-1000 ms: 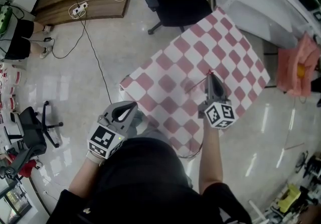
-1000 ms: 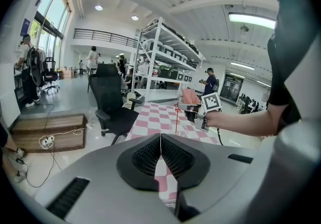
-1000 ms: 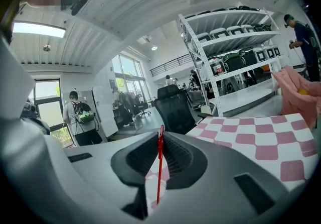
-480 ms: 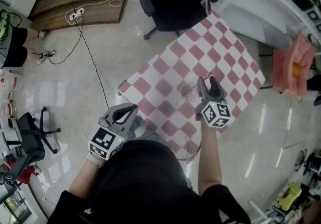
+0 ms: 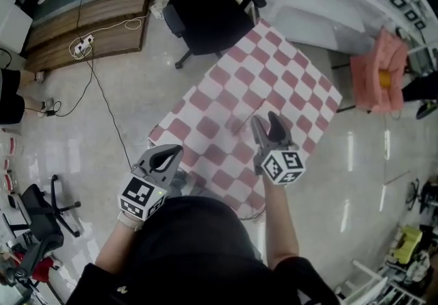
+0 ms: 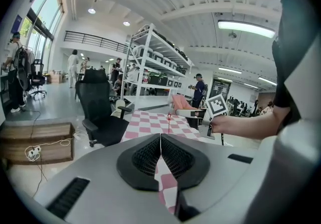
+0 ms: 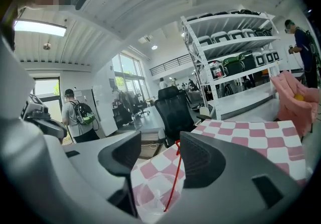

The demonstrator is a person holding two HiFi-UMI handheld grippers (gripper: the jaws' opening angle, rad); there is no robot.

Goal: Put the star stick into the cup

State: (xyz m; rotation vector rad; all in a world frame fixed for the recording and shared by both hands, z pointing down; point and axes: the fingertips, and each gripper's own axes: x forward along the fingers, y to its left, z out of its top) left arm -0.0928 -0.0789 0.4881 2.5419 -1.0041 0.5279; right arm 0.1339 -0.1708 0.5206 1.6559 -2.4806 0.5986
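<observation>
The star stick [image 7: 173, 183] is thin and red with a small star on top. It leans inside a clear plastic cup [image 7: 155, 195] on the red-and-white checked table [image 5: 274, 64]. My right gripper [image 7: 160, 160] hovers just behind the cup with its jaws opening. The stick shows in the gap between the jaws, and no pad presses on it. In the head view the right gripper [image 5: 265, 122] is over the table's middle, with the cup [image 5: 237, 124] faint just left of its tips. My left gripper [image 5: 168, 153] hangs off the table's near-left corner, shut and empty. From the left gripper view the stick [image 6: 169, 122] stands upright on the table.
A black office chair [image 5: 198, 9] stands at the table's far-left side. A pink cloth-covered seat [image 5: 383, 71] is past the right edge. White shelving [image 7: 230, 67] runs behind the table. Cables and a wooden platform [image 5: 82, 30] lie on the floor at left.
The right gripper's jaws have gone from shut on the stick to spread wide, and the stick now rests in the cup. The left gripper has stayed put.
</observation>
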